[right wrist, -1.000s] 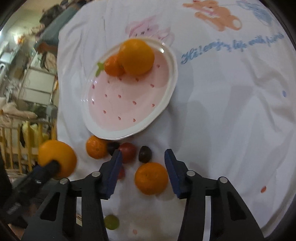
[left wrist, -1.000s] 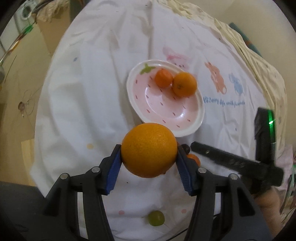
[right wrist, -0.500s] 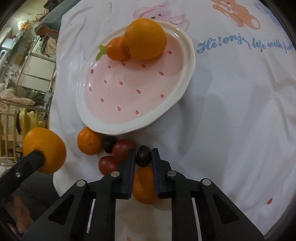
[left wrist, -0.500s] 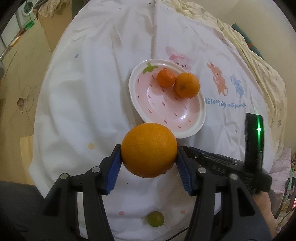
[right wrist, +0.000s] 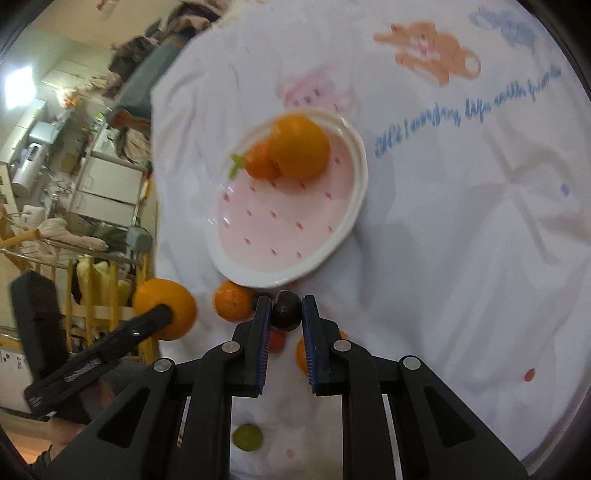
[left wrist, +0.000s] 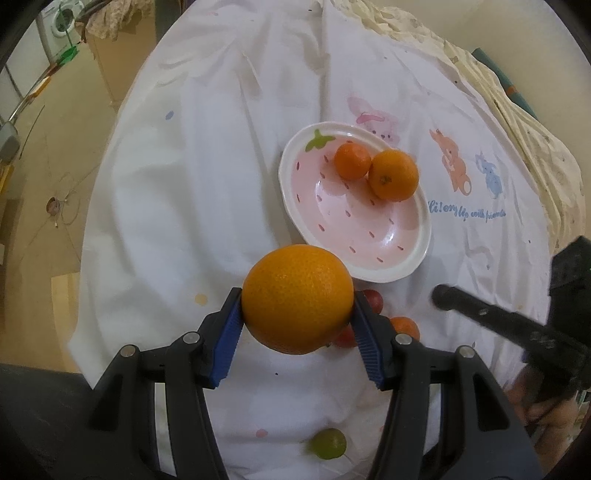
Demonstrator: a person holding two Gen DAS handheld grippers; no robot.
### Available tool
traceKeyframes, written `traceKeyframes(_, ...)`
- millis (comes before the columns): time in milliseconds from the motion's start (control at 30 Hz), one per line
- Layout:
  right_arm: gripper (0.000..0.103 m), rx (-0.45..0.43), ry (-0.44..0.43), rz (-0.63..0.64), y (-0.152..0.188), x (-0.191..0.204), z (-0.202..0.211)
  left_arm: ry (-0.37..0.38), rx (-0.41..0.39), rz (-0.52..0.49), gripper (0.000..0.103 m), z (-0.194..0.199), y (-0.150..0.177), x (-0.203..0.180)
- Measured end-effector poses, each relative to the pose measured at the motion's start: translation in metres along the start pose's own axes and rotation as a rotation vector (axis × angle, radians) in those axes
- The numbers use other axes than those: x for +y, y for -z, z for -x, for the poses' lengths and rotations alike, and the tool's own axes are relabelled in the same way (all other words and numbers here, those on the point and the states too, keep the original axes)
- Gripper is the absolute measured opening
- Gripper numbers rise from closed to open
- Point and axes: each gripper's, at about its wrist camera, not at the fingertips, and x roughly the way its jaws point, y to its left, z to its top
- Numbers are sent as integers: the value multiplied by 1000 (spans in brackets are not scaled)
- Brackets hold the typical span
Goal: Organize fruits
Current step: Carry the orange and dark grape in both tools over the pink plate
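Between the left jaws sits the orange (left wrist: pixel 297 299)

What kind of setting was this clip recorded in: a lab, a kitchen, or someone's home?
Most likely a lived-in home. The fruit sits on a cartoon-printed white cloth, a washing machine stands in a far corner, and a cluttered shelf unit shows behind.

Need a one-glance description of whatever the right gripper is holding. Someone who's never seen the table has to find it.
Start at the pink strawberry-pattern plate on the white cloth; just off its near rim is a cluster of loose fruit. The right gripper is shut on a small dark fruit there. It is the only near-black piece, far smaller than the orange beside it and darker than the red fruit below.
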Motion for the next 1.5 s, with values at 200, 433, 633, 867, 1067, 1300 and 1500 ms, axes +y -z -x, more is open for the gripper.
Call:
traceKeyframes(200, 18, -103, -42, 44, -24, 20, 34, -4, -18, -21, 53, 7, -17, -4)
traceKeyframes(433, 18, -145, -68, 14, -66, 31, 29, -21, 0, -33, 53, -1, -45, -9)
traceKeyframes(633, 18, -142, -59, 47, -99, 42, 17, -59, 2, -66, 53, -19, -70, -11)
traceKeyframes(867, 18, -84, -28, 51, -127, 39, -22, -49, 37, -94, 53, -50, -91, -19)
traceKeyframes(1067, 18, -38, -9, 62, -140, 42, -55, -45, 54, -121, 53, -75, -104, -27)
traceKeyframes(1300, 19, -37, 1, 57, -149, 44, -70, -5, 76, -89, 53, -94, -117, -28)
traceKeyframes(1500, 21, -50, 12, 34, -152, 38, -72, 0, 77, -69, 57, -97, -119, -27)
